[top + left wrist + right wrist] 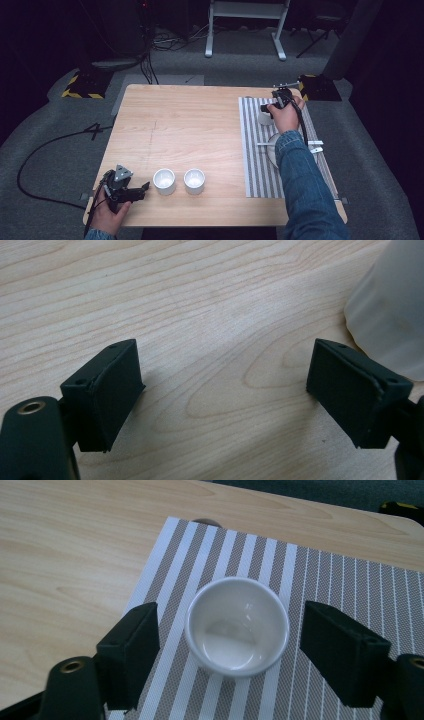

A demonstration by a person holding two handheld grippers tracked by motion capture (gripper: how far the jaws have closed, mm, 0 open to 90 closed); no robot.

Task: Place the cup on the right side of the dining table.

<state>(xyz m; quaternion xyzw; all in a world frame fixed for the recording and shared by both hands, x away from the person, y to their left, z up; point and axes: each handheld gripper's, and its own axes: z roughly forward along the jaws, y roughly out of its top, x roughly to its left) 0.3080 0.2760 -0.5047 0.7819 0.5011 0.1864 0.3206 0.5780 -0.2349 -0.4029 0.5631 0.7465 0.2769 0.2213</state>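
Observation:
A small white cup point(237, 625) stands upright and empty on the striped placemat point(325, 575). My right gripper point(230, 645) is open, one jaw on each side of the cup with gaps on both sides. From above, this gripper point(268, 107) is over that cup point(264, 119) at the mat's far end. Two more white cups point(164, 181) point(194, 181) stand side by side near the table's front edge. My left gripper point(145, 187) lies low at the front left, open and holding nothing, just left of the nearer cup point(390, 305); its jaws point(225, 395) frame bare wood.
A white dish point(272, 147) sits on the placemat point(252, 150), partly hidden under the right forearm, with a white utensil point(264, 144) across its left rim. Small white pieces point(316, 146) lie at the mat's right edge. The wooden table point(190, 120) is ringed by dark floor and cables.

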